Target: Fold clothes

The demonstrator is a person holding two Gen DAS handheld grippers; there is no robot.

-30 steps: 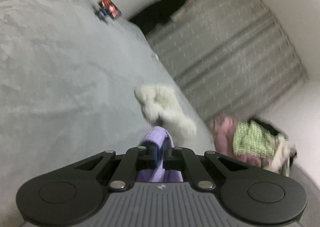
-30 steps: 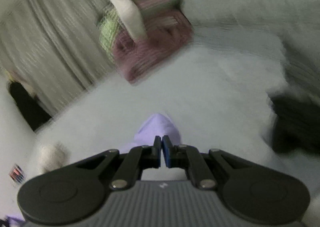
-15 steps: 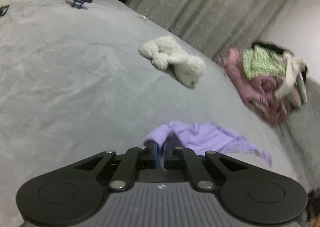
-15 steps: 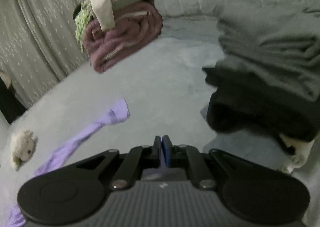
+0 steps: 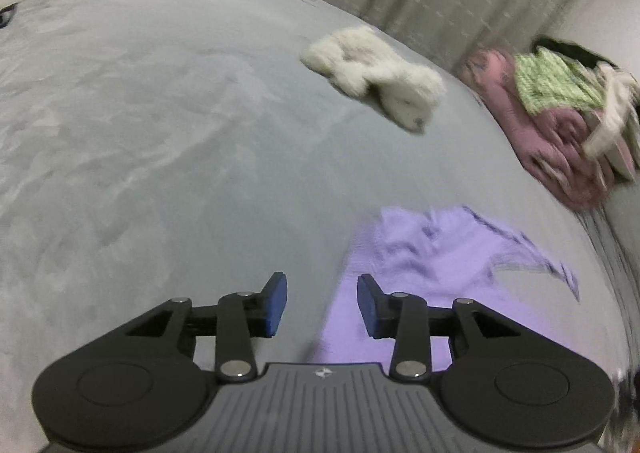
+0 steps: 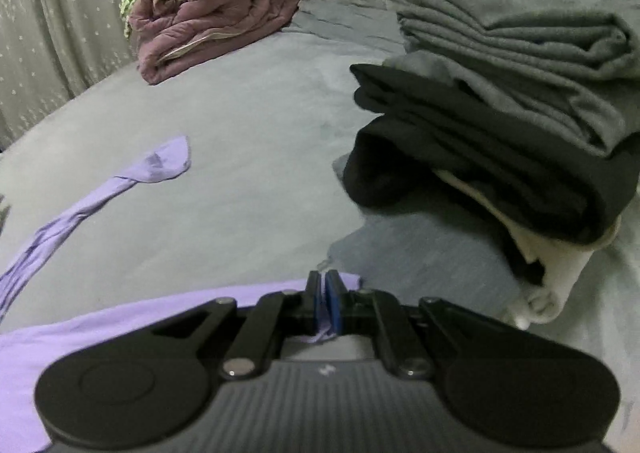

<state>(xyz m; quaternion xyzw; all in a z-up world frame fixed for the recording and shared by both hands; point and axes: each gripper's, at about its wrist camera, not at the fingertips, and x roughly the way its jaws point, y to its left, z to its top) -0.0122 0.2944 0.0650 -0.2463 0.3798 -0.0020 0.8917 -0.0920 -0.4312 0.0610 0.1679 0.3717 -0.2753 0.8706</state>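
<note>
A lilac garment lies crumpled on the grey bed cover. My left gripper hovers just over its near edge, jaws opening, pads clear of the cloth. In the right wrist view the same lilac garment spreads under the tool, and one long sleeve trails off to the far left. My right gripper is shut on a pinch of the lilac fabric at its edge.
A white plush toy lies further up the bed. A rolled pink quilt with green and cream clothes on top sits by the curtain. A stack of folded grey and black clothes stands to the right.
My left gripper has let go of the lilac garment, which has dropped onto the bed. The right gripper has sunk towards the bed, keeping its hold on the cloth.
</note>
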